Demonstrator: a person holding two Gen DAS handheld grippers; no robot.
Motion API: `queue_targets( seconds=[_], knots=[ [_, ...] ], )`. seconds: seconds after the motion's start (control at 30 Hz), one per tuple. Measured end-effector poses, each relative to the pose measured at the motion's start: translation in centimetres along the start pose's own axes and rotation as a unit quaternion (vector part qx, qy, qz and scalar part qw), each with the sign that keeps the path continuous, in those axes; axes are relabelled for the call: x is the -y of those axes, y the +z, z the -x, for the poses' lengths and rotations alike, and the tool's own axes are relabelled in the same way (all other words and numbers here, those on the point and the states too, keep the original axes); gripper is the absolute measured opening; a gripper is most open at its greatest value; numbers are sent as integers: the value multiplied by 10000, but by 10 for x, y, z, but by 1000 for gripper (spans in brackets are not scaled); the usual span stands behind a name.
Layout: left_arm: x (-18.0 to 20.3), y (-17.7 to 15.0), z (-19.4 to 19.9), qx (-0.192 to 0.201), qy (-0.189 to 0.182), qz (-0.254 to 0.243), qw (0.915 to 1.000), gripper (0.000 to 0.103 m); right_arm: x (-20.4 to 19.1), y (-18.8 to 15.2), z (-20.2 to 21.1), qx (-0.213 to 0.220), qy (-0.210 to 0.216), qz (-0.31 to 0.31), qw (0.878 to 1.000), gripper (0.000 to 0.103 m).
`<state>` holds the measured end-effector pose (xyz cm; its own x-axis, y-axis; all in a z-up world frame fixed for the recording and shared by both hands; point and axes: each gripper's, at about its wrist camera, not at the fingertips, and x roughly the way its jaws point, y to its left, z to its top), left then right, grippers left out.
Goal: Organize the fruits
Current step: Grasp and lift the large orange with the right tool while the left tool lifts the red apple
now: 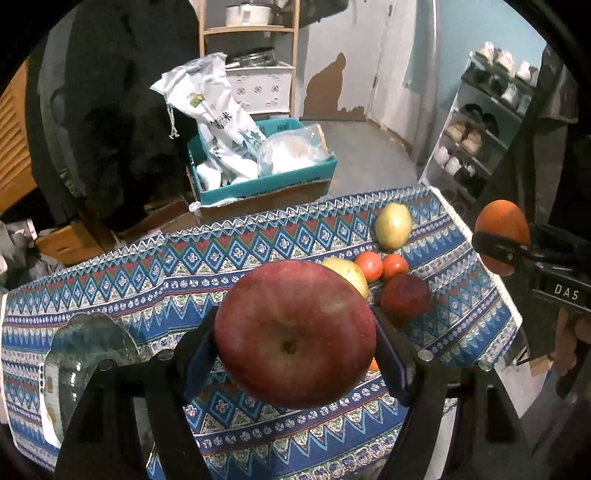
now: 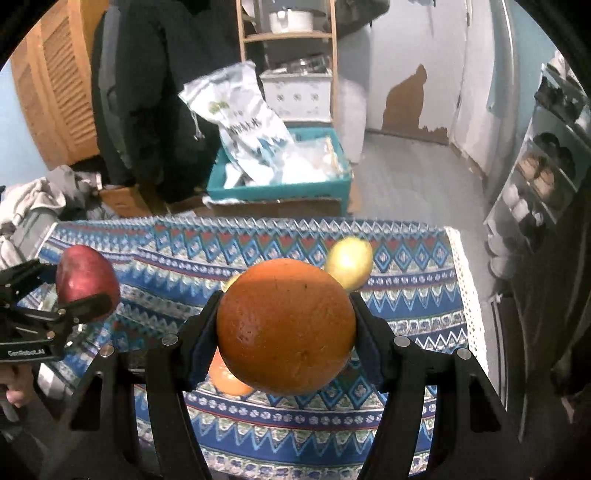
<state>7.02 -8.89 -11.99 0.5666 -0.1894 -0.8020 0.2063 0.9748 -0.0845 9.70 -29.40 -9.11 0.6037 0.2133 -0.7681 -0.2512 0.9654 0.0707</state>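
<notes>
My left gripper [image 1: 295, 332] is shut on a big red apple [image 1: 295, 332], held above the patterned tablecloth [image 1: 147, 266]. In the right wrist view that same apple [image 2: 86, 282] shows at the left edge, between the left gripper's fingers. My right gripper [image 2: 286, 326] is shut on an orange [image 2: 286, 326], also lifted off the table; the left wrist view shows this orange [image 1: 502, 230] at the far right. On the cloth lie a green-yellow fruit [image 1: 393, 226], a yellow fruit [image 1: 349, 273], two small red-orange fruits [image 1: 382, 265] and a dark red apple [image 1: 405, 298].
A glass bowl [image 1: 79, 354] stands on the cloth at the left. Beyond the table's far edge sits a teal box [image 1: 258, 181] with bags, a wooden shelf [image 1: 251, 29] behind it. A shoe rack [image 1: 487, 122] stands to the right. Another orange fruit [image 2: 229, 376] lies under the right gripper.
</notes>
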Motion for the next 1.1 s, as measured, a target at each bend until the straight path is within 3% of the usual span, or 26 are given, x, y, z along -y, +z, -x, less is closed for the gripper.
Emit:
queue_targets(
  seconds=[0.47,1.1],
  knots=[
    [-16,-1,51,477,91,82,9988,78,-35,23,33,448,263,207,9984,65],
    [-66,-5,87,814,311,423,9953,78,-102,54,27,608,682,637,9938,65]
  ],
)
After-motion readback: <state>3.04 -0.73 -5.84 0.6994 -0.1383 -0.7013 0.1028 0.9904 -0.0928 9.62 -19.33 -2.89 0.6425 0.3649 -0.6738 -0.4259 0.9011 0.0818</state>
